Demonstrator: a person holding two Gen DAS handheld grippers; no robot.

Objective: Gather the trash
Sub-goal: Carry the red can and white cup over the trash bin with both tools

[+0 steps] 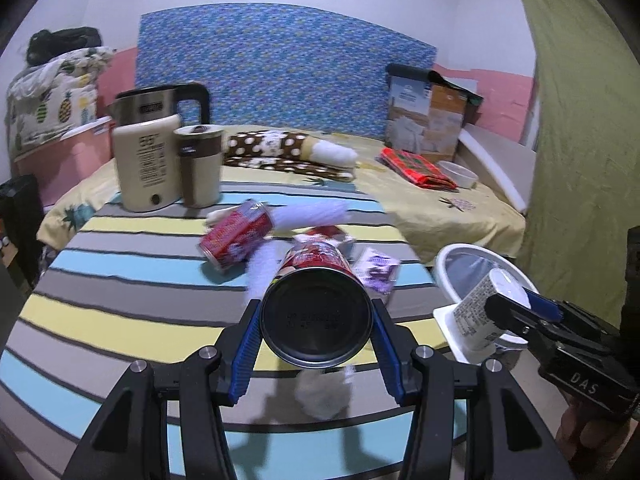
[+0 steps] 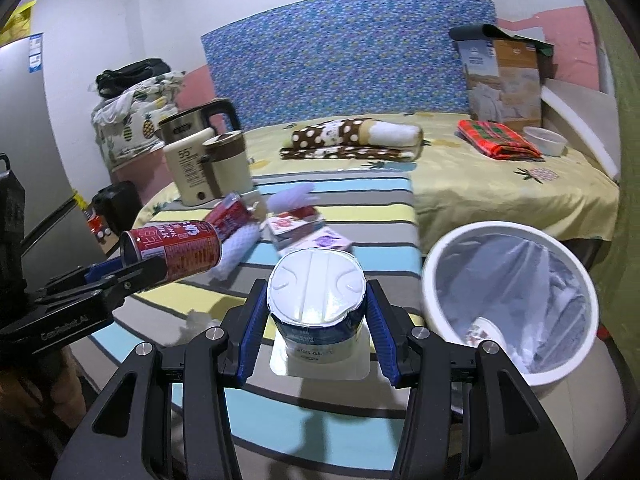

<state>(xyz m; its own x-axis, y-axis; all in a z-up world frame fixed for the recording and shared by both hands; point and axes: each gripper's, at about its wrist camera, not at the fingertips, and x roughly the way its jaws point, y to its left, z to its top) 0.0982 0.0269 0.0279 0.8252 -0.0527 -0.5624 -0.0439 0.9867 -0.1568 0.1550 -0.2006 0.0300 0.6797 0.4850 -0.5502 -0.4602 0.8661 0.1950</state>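
Note:
My left gripper (image 1: pixel 317 322) is shut on a red drink can (image 1: pixel 316 312), held above the striped table; the can also shows in the right wrist view (image 2: pixel 172 252). My right gripper (image 2: pixel 316 312) is shut on a white yogurt cup (image 2: pixel 316 316), held just left of the white trash bin (image 2: pixel 508 300); the cup (image 1: pixel 480 312) and the bin (image 1: pixel 472 264) also show in the left wrist view. A second red can (image 1: pixel 236 236), white foam netting (image 1: pixel 308 216), small cartons (image 1: pixel 376 268) and a crumpled tissue (image 1: pixel 322 394) lie on the table.
A cream kettle (image 1: pixel 146 168) and a brown-banded cup (image 1: pixel 200 168) stand at the table's (image 1: pixel 120 312) far left. Behind is a bed with a dotted blanket (image 1: pixel 280 152), red cloth (image 1: pixel 416 168), white bowl (image 1: pixel 458 174) and a box (image 1: pixel 428 120).

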